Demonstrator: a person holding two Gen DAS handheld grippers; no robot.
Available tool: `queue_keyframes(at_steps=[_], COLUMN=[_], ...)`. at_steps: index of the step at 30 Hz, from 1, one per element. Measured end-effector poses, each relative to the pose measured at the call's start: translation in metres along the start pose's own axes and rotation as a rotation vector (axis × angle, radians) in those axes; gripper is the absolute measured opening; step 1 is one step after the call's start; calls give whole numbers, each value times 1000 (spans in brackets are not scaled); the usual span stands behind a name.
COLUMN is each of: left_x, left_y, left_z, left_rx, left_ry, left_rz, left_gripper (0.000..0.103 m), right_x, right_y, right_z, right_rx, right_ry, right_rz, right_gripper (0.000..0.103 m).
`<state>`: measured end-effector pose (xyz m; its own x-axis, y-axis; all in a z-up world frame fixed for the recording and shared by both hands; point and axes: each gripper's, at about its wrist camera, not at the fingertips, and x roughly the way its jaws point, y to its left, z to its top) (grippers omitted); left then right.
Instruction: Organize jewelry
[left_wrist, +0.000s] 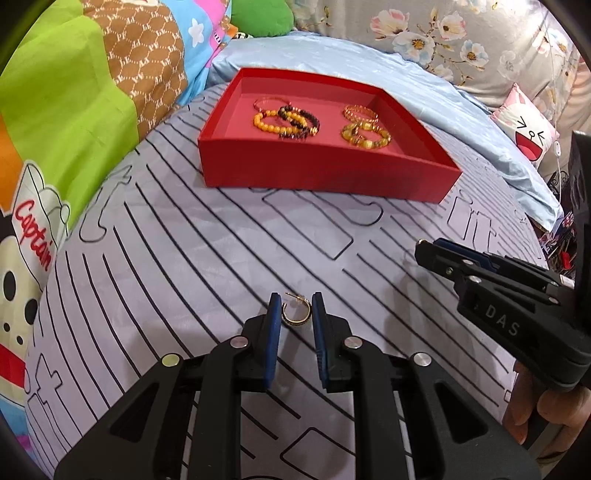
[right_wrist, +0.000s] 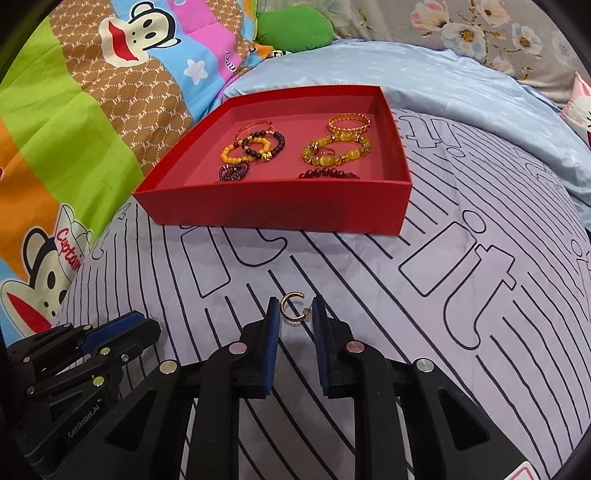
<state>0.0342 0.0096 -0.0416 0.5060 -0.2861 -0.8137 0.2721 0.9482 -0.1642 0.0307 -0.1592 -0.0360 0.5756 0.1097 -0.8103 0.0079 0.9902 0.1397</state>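
Right wrist: fingers clamped on gold earring, red box of bracelets beyond.

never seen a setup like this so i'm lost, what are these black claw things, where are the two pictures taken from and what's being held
No robot here: a person holds a hand tool with two jaws in each hand, each with a camera looking along them. One picture is from the left gripper, the other from the right gripper. Both are over a striped bedsheet, with a red box of beaded bracelets behind. The left jaws appear to pinch a gold hoop earring; the right ones a second hoop earring.
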Motion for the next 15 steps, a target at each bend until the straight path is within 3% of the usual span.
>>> queue_keyframes(at_steps=[7, 15], left_x=[-10, -20], left_y=[-5, -12], left_z=[15, 58], left_rx=[9, 27], left_ry=[-35, -104], left_rz=[-6, -20], left_gripper=[16, 16], right_x=[-16, -31], right_y=[-4, -6], right_z=[10, 40], right_rx=[15, 1], right_ry=[-34, -95], right_rz=[7, 13], right_gripper=[17, 17])
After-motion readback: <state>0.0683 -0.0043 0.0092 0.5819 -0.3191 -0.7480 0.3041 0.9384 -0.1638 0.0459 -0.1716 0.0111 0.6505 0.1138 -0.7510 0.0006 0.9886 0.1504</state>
